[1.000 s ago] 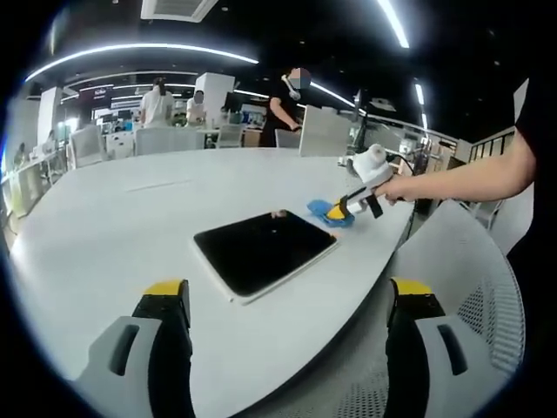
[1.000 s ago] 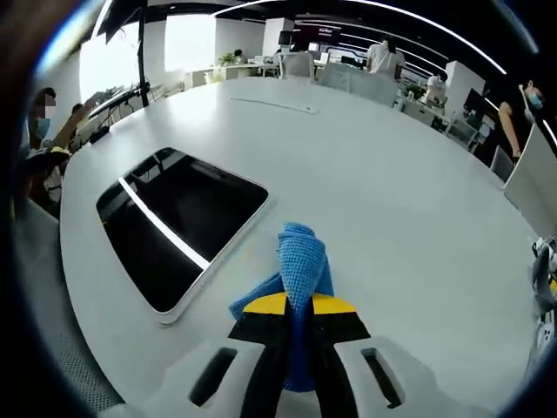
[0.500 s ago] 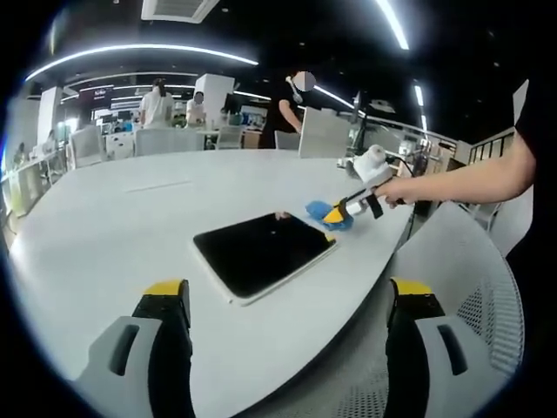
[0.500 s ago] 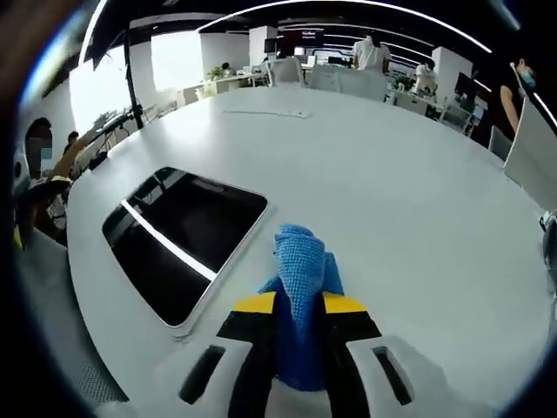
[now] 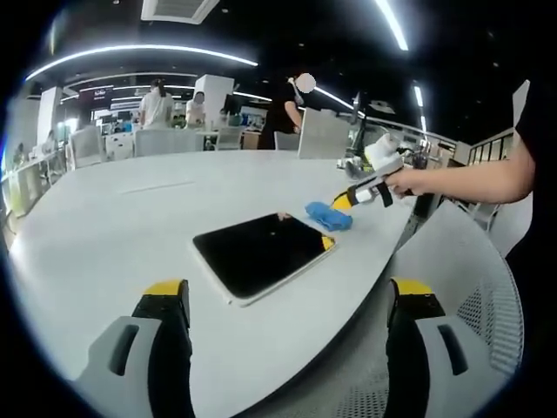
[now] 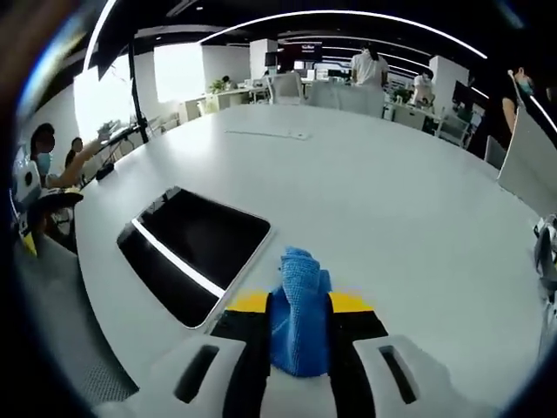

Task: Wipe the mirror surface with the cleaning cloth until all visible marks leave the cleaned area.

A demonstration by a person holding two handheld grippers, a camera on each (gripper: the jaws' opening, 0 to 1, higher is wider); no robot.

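White table point(image 6: 418, 218) is carrying the mirror point(image 6: 196, 251), just beside which the right gripper point(image 6: 298, 306) is clamping the cleaning cloth point(image 6: 297, 305); the left gripper point(image 5: 287, 300) is hanging with jaws apart, so sweeping flat across the glass seems best.

My left gripper view looks across table point(image 5: 104, 218) w/ mirror point(image 5: 261, 252) near; right gripper view faces same mirror point(image 6: 196, 252) from opposite side.
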